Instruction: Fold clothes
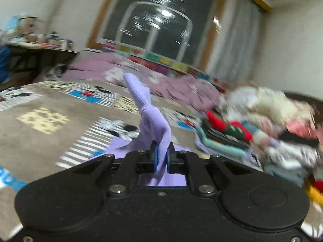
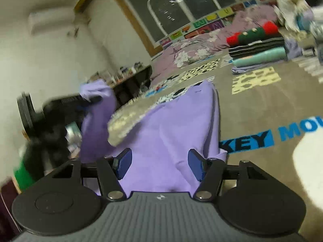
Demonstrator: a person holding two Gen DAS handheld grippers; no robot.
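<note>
A lilac garment (image 2: 171, 125) lies on the patterned carpet. My left gripper (image 1: 162, 157) is shut on a raised fold of the lilac garment (image 1: 155, 125), which stands up above the blue pads. In the right wrist view the left gripper (image 2: 88, 100) shows blurred at the left, holding a lifted corner of the cloth. My right gripper (image 2: 159, 165) is open, its blue pads (image 2: 124, 164) on either side of the cloth, close above it.
A stack of folded clothes (image 2: 260, 46) with a red and green item on top sits on the carpet (image 2: 262, 104). A loose heap of clothes (image 1: 272, 117) lies to the right. Purple bedding (image 1: 181, 86) lies by the window. A cluttered desk (image 1: 40, 48) stands at the left.
</note>
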